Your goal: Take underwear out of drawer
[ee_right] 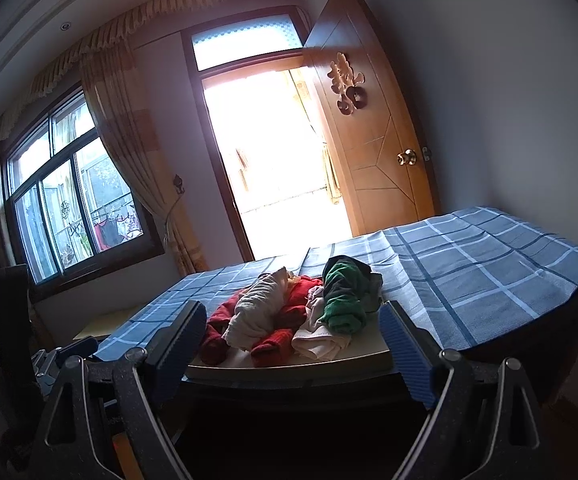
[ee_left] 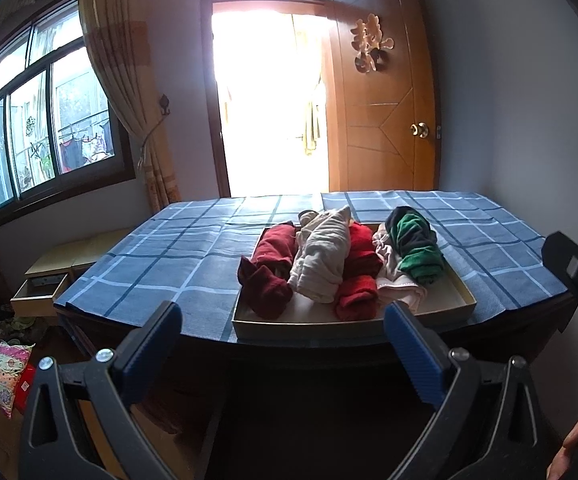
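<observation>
Bedroom scene: bed point(ee_left: 193, 248) with a blue plaid cover, bright open doorway at 12 o'clock, wooden door point(ee_left: 381, 92) swung open at 1 o'clock, curtained window point(ee_left: 45, 132) at 9 to 10 o'clock.

We see the drawer point(ee_left: 353, 324), a shallow tan tray pulled free of any cabinet, sitting on the near edge of the bed, dead centre in both views. All the underwear is inside it: dark red roll point(ee_left: 271, 268) at the 9 o'clock end, cream roll point(ee_left: 323, 256) next, bright red roll point(ee_left: 359, 272) in the middle, pale pink piece point(ee_left: 399, 280) beside it, green-and-black roll point(ee_left: 415, 246) at the 3 o'clock end, lying partly on the pink one. Rolls are touching each other, packed in a row.

Our left gripper point(ee_left: 283, 336) hangs short of the drawer's near rim, jaws spread wide, nothing between the blue pads. Our right gripper point(ee_right: 293, 344) is the same: fingers wide apart, empty, near rim of the drawer framed between them in its own view. Neither touches cloth or tray.

Progress, as we judge it: nothing on the cover outside the drawer, so no piece is out yet. Approach only. Left to do is pretty much everything: reach in, pinch a roll, lift it clear, set it on the bed, repeat for the others. The green-and-black roll looks the easiest first pick for the right side, since it rides on top.

A small bedside cabinet point(ee_left: 49, 276) with its own drawer ajar sits at 8 o'clock in the left view, not involved.
</observation>
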Demonstrator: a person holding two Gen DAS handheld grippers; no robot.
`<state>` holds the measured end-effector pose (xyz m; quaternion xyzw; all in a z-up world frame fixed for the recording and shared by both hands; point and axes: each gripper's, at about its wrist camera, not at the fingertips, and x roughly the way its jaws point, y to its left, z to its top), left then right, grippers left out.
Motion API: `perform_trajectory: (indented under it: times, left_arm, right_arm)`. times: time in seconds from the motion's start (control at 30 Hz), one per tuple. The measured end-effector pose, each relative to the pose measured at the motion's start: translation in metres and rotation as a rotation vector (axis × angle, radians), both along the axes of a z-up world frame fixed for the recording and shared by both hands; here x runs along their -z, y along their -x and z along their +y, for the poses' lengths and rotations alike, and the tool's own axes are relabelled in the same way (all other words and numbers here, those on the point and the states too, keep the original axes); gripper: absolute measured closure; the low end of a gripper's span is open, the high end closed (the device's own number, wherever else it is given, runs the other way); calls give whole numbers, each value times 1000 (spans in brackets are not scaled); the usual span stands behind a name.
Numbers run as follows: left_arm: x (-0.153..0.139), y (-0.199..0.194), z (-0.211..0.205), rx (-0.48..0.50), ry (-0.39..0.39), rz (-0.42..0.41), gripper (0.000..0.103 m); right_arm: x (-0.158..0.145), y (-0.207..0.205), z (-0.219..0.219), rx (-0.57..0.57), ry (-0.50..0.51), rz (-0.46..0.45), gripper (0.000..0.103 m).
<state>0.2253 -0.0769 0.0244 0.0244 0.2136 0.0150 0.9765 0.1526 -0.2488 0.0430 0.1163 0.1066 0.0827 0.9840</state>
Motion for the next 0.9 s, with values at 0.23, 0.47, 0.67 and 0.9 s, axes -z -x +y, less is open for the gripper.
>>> perform_trajectory:
  times: [0.23, 0.47, 0.67, 0.9]
  left_arm:
    - [-1, 1, 1, -2, 8, -2, 0]
    - [-2, 1, 1, -2, 10, -1, 0]
    - [-3, 2, 1, 1, 12, -4, 0]
    - [-4, 3, -1, -4, -7, -20, 0]
  right_arm:
    - [-1, 2, -1, 1, 5, -8, 13]
    - [-3, 5, -1, 0, 7, -16, 13]
    - [-4, 5, 0, 0, 8, -11, 13]
    - [-5, 7, -1, 3, 6, -14, 13]
